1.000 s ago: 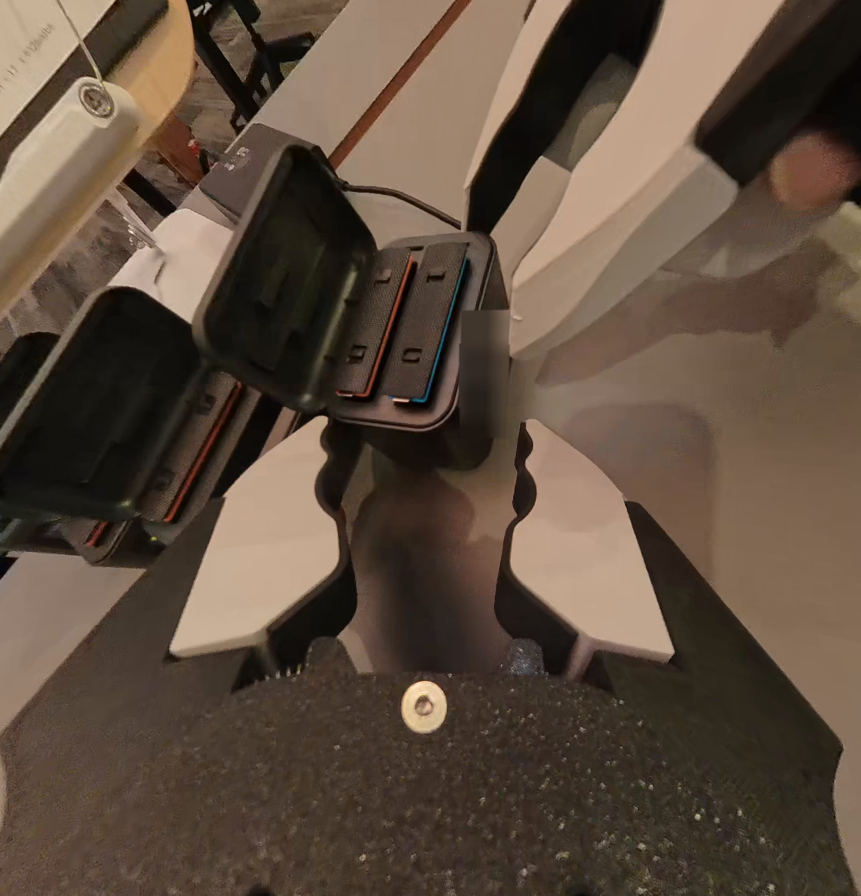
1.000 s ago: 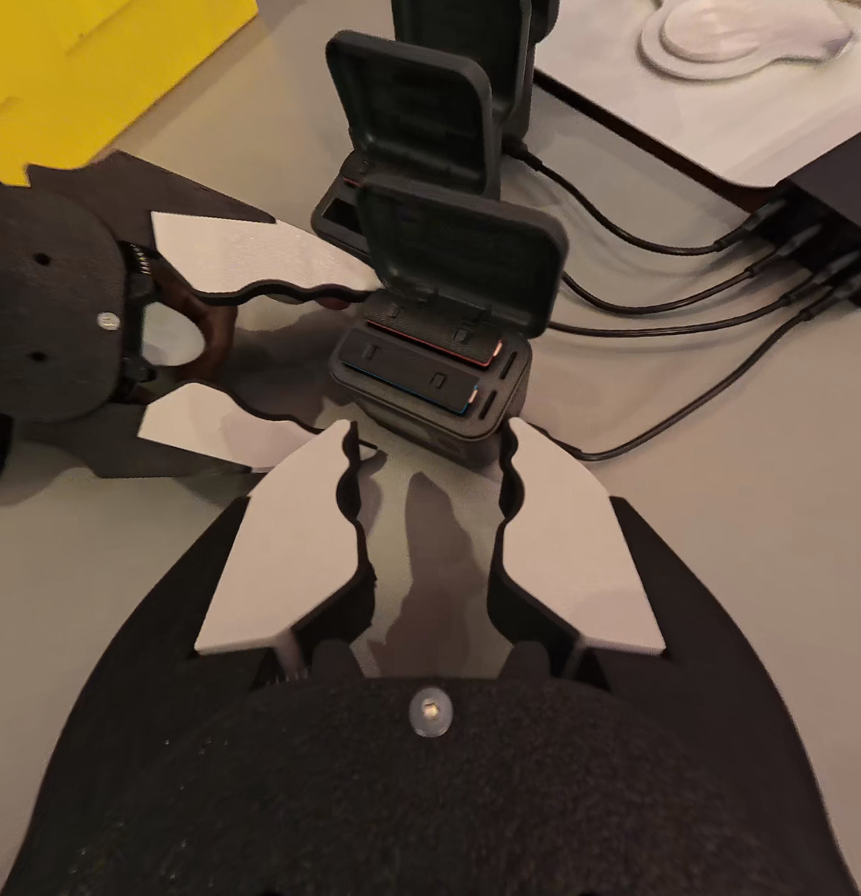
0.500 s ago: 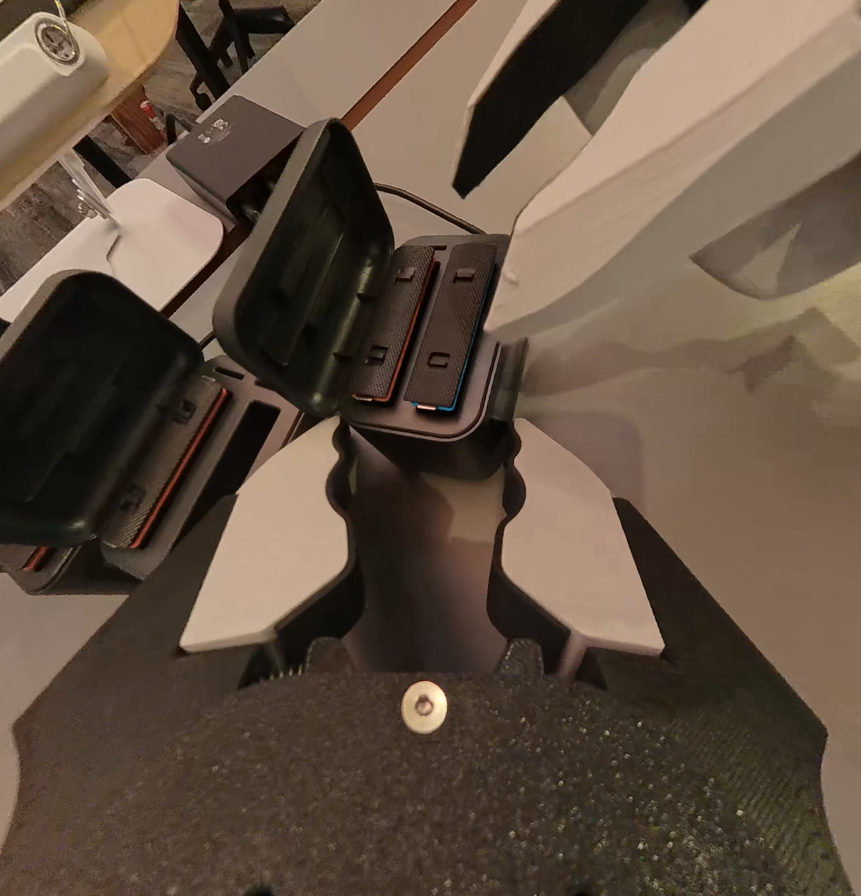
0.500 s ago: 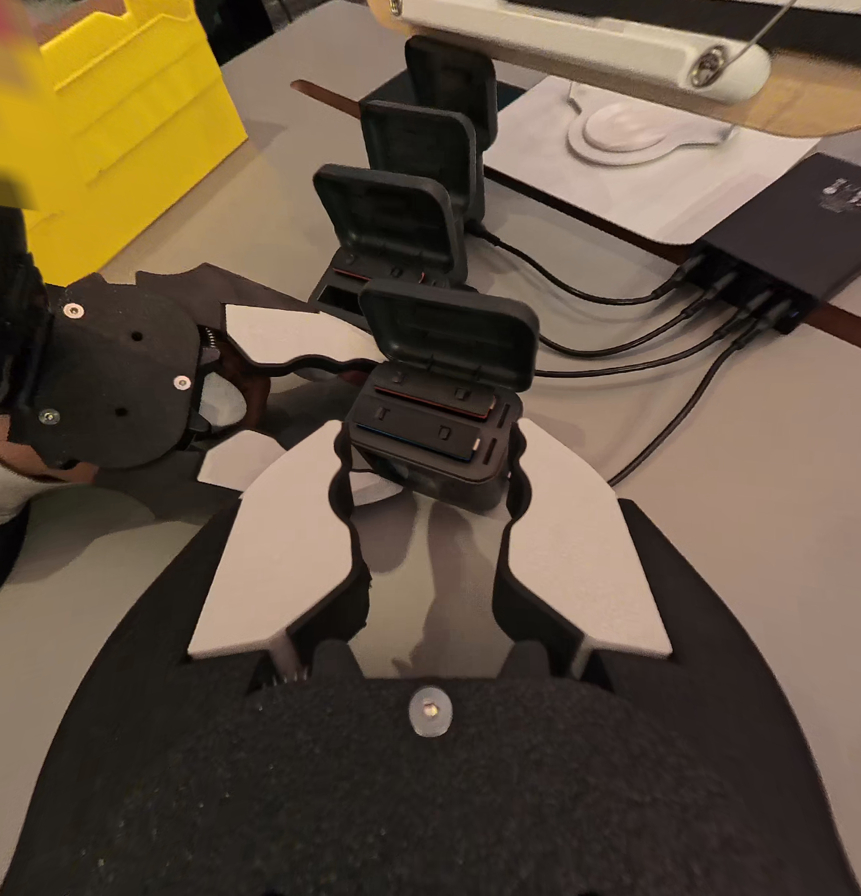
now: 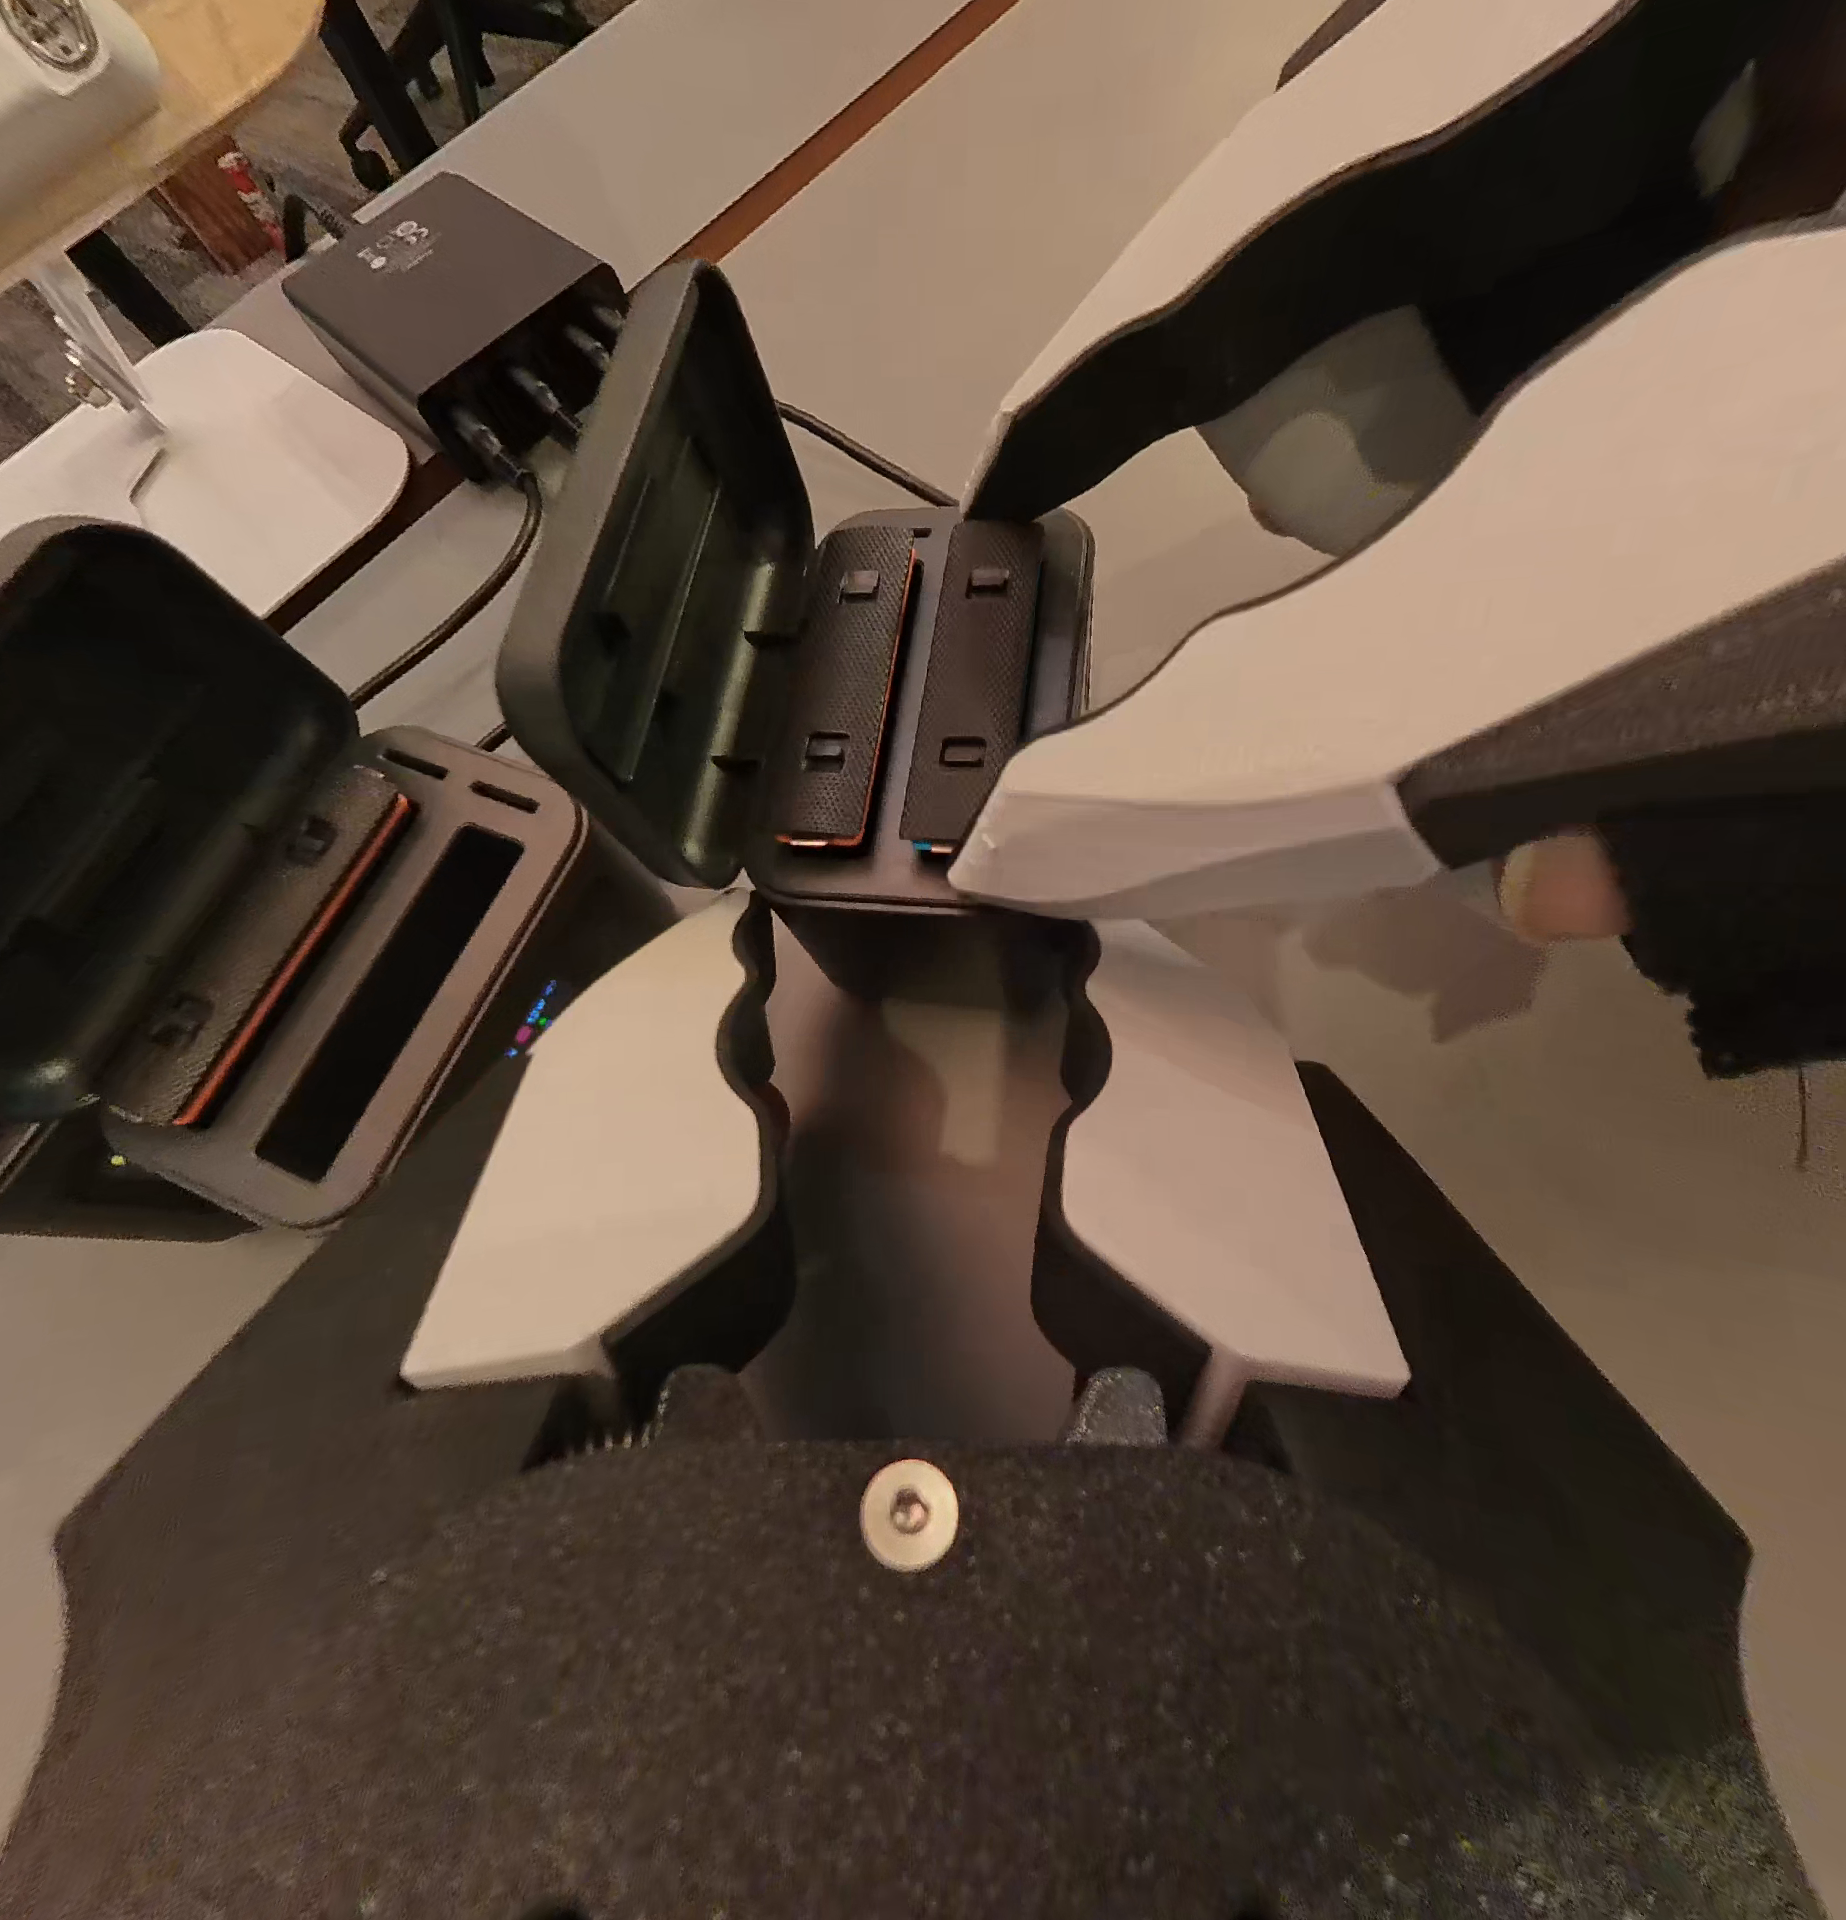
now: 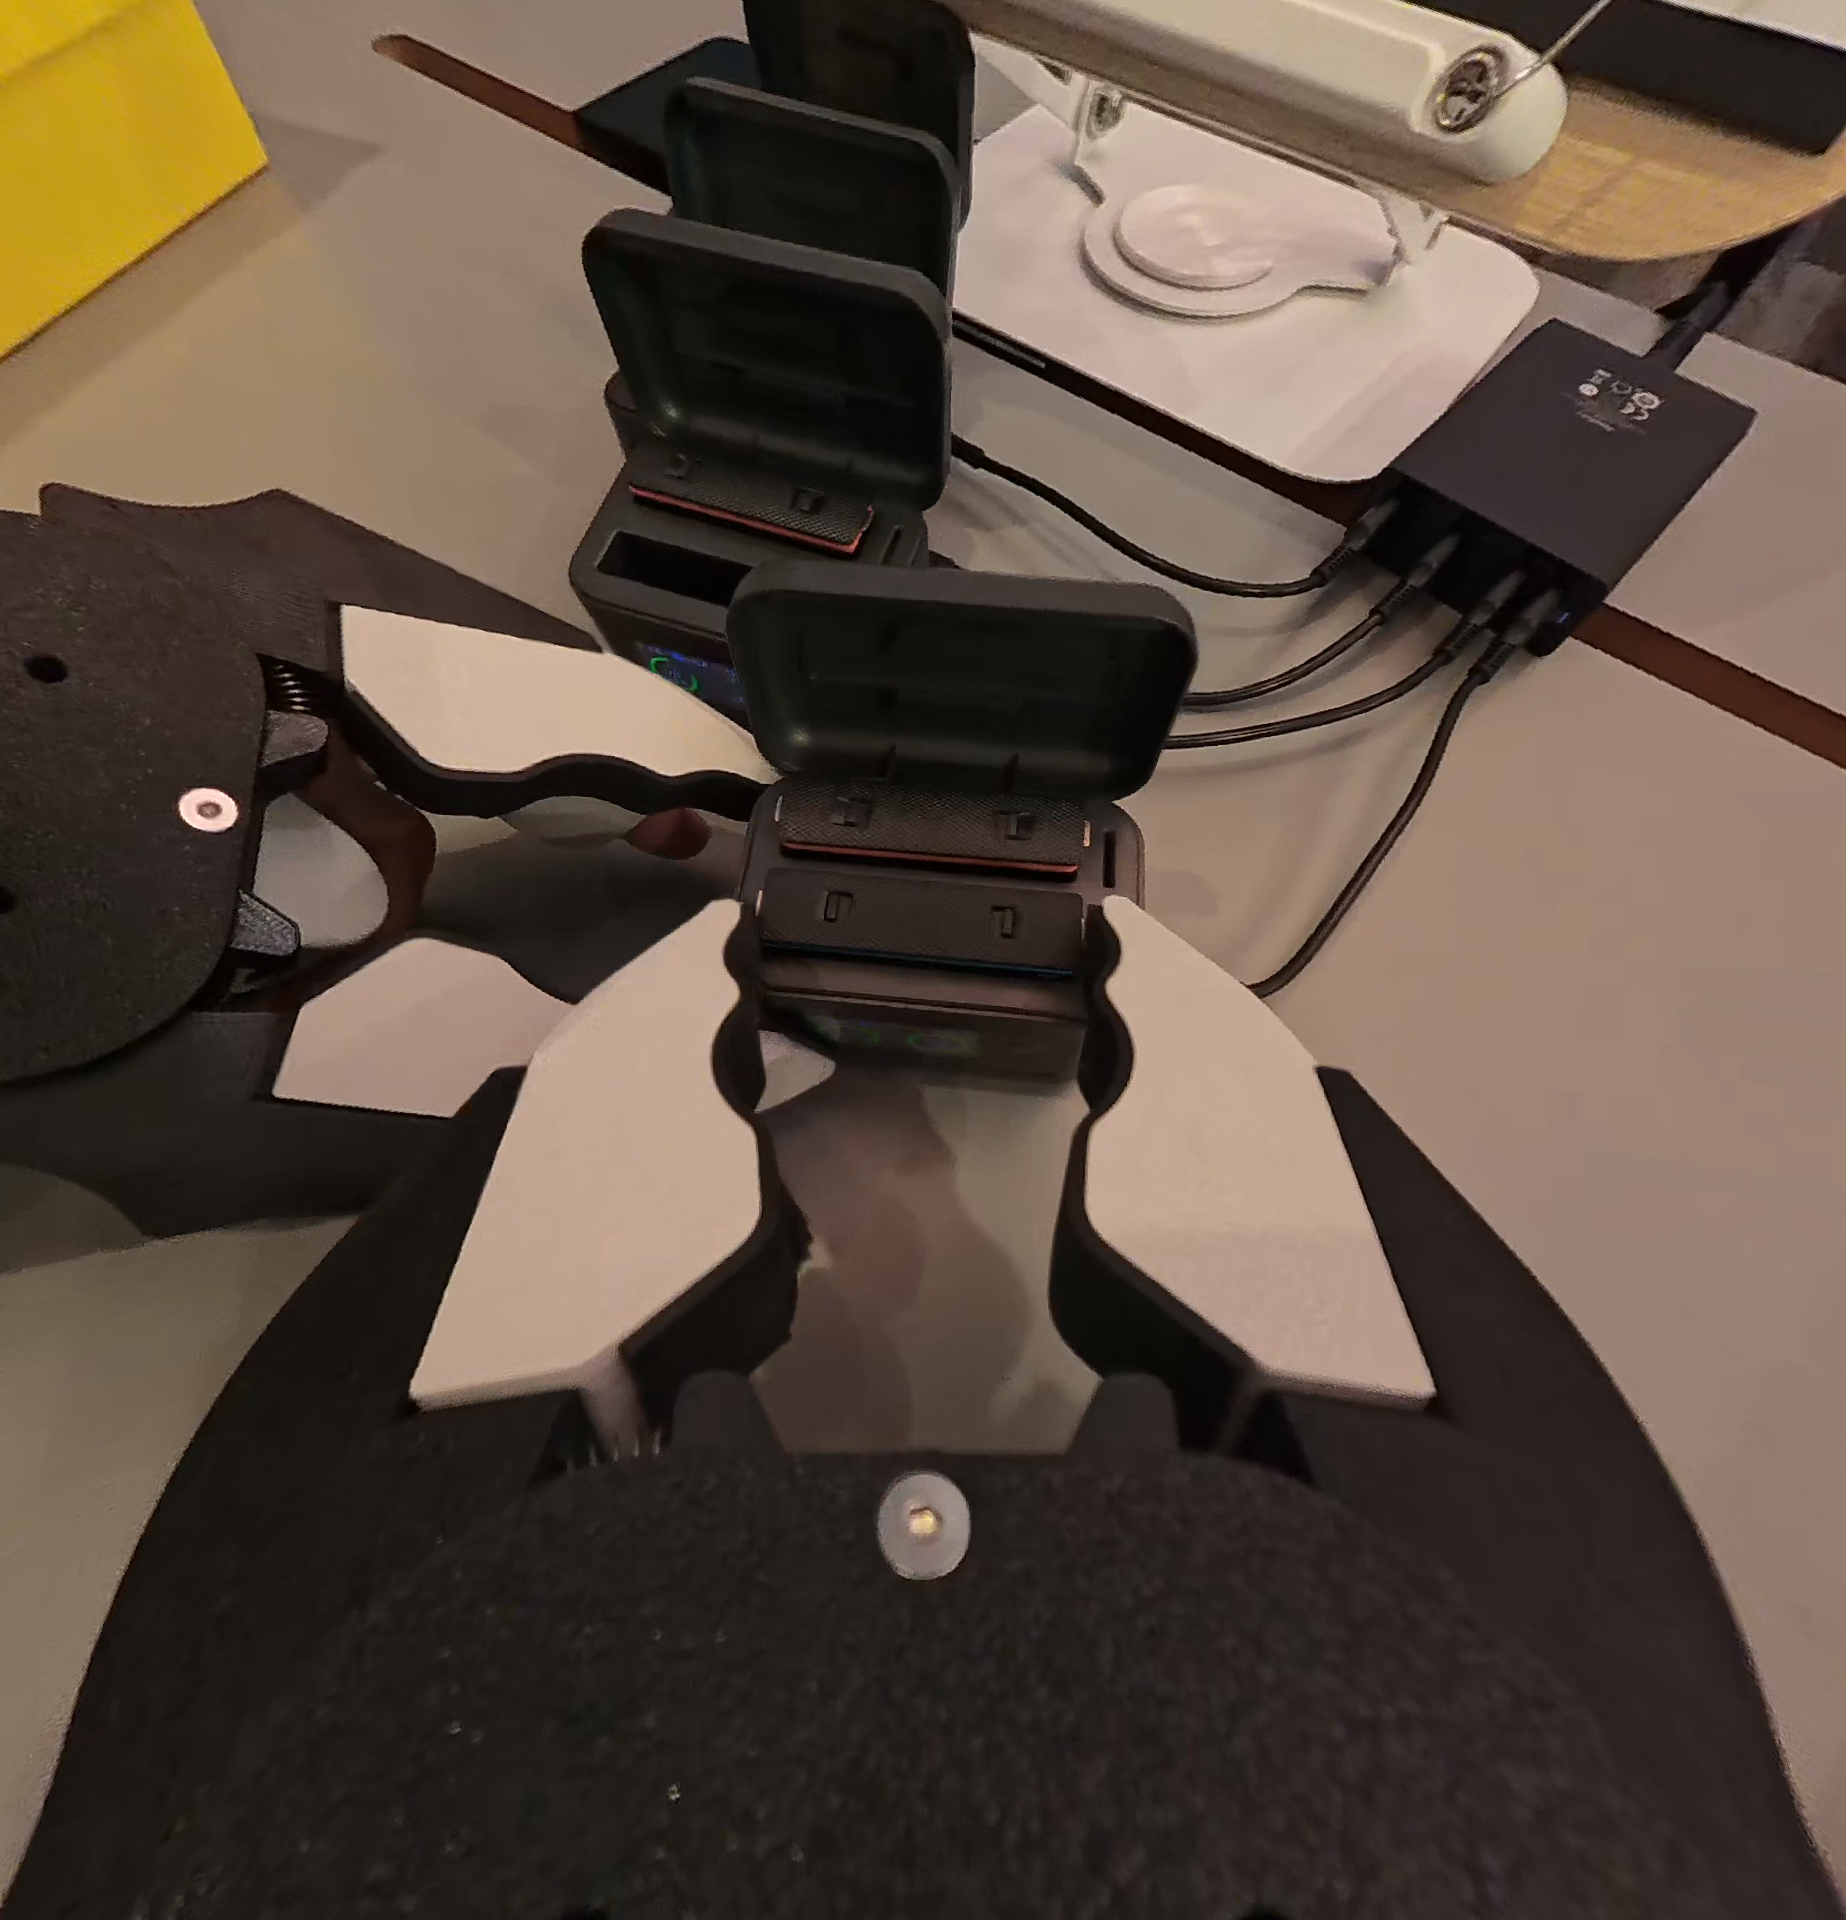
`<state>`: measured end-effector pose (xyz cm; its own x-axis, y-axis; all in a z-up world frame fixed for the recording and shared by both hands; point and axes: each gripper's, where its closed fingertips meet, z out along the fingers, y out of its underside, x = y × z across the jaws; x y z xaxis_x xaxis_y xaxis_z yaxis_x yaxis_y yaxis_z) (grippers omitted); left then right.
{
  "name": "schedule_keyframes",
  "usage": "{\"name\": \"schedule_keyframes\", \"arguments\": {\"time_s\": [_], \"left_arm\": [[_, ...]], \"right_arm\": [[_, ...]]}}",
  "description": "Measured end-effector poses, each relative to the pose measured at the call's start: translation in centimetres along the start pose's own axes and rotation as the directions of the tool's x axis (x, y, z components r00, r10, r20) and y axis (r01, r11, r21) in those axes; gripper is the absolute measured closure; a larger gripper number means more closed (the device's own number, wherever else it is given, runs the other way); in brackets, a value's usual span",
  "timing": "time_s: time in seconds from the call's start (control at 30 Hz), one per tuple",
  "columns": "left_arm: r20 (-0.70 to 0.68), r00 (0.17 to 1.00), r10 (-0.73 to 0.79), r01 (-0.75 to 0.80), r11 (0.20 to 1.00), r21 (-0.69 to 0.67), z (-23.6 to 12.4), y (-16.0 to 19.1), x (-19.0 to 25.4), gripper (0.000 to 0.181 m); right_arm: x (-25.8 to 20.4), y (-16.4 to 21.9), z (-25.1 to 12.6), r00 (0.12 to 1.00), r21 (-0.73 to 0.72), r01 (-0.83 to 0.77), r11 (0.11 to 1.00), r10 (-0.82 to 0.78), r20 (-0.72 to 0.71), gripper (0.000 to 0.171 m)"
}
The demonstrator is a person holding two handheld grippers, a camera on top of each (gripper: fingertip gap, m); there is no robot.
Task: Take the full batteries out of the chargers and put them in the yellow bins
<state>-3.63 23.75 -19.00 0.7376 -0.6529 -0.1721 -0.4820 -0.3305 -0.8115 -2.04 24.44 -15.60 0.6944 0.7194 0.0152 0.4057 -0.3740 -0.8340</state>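
Observation:
The nearest charger (image 6: 940, 1029) stands with its lid open and holds two black batteries. One battery is orange-edged (image 6: 929, 826) and the other is blue-edged (image 6: 914, 920). My right gripper (image 6: 919, 920) is open, with one fingertip at each end of the blue-edged battery. My left gripper (image 5: 914, 925) is shut on the charger's body (image 5: 898, 935), low down. In the right wrist view the left gripper (image 6: 784, 925) comes in from the left, with one finger behind the charger and one in front. In the left wrist view the right gripper's fingers (image 5: 1262, 748) straddle the blue-edged battery (image 5: 966, 675).
More open chargers (image 6: 763, 416) stand in a row behind; the nearest of them has one battery and one empty slot (image 5: 379, 997). Cables run to a black power hub (image 6: 1563, 468) at the right. A yellow bin (image 6: 77, 156) is at the far left. My right fingertips sit around 4 centimetres from my left ones. Between my left fingertips and the empty slot (image 5: 379, 997) there is roughly 6 centimetres. It is also in sight in the right wrist view (image 6: 714, 568).
My right gripper has moved forward and down, so its fingers now flank the blue-edged battery. My left gripper has narrowed onto the charger's body.

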Motion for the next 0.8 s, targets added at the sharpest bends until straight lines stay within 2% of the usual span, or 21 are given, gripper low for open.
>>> {"name": "schedule_keyframes", "arguments": {"time_s": [0.3, 0.8], "left_arm": [[0.011, 1.0, -0.004, 0.005, 0.999, -0.038, 0.51, 0.46, -0.1, 0.123], [-0.064, 0.993, -0.101, 0.099, 0.995, -0.031, 0.19, 0.21, 0.04, 0.124]], "right_arm": [[-0.7, -0.07, 0.09, 0.999, 0.014, 0.015, 1.0, -0.016, 0.041, 0.114], [-0.73, -0.79, -0.01, 0.998, 0.038, 0.008, 0.999, -0.01, 0.06, 0.114]]}}
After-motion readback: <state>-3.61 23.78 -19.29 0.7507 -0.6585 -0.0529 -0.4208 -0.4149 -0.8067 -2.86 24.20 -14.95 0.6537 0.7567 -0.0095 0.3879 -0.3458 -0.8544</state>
